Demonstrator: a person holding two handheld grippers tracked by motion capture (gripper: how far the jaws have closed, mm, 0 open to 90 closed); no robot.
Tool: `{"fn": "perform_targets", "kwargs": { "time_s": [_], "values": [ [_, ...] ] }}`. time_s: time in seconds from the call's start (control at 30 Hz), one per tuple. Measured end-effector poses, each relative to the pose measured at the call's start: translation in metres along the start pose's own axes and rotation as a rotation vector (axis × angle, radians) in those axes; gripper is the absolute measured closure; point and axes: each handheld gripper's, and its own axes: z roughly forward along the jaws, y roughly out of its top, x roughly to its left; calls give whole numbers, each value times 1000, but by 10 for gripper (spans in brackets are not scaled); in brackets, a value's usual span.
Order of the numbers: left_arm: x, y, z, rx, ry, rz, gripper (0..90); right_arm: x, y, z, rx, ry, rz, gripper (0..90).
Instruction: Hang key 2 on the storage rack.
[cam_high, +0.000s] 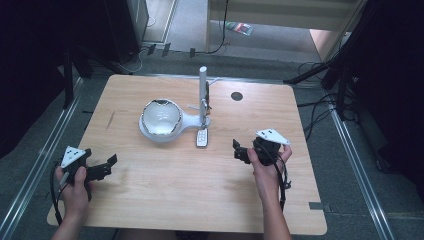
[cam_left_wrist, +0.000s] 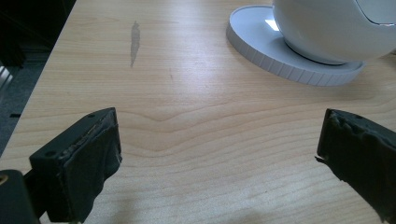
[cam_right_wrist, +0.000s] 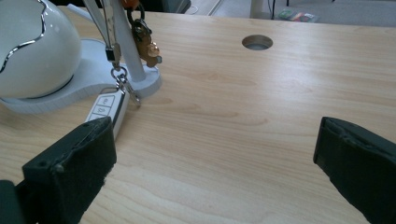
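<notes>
bowl (cam_left_wrist: 336, 28): left gripper view, cut off by top and right edges; its inside can't be seen from here
bowl base (cam_left_wrist: 280, 58): right end runs out at the right edge of the frame
left gripper (cam_left_wrist: 217, 158): both black jaws cut off by the bottom edge, the right one also by the right edge
key fob (cam_right_wrist: 108, 108): right gripper view, lower end hidden behind the left jaw; button marks too small to read
stand post (cam_right_wrist: 122, 32): top cut off by the upper edge, as are the hanging keys (cam_right_wrist: 145, 44)
right gripper (cam_right_wrist: 212, 172): jaws cropped at the bottom edge
key fob, high view: buttons too small to tell
</notes>
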Motion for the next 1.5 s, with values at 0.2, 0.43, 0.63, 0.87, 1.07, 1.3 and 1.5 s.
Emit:
{"fn": "perform_targets", "kwargs": {
  "time_s": [0.2,0.43,0.63,0.87,1.07,1.3,1.5],
  "values": [
    [0,0,0,-2,-3,-3,1,-11,-11,-10,-10,-24,9,0],
    [0,0,0,-2,-1,5,2,-27,-20,-23,-26,-48,18,0],
    [-1,0,-1,-1,3,11,1,-40,-30,-33,-23,-69,35,0],
    [-1,0,0,-1,2,14,2,-52,-40,-41,-15,-89,39,0],
    [-1,0,-1,-1,3,14,2,-66,-50,-49,-10,-108,55,0],
    [-1,0,0,-3,12,15,2,-82,-62,-59,-20,-165,70,0],
    [-1,0,-1,-2,12,18,2,-93,-74,-68,-32,-184,81,0]
  ]
}}
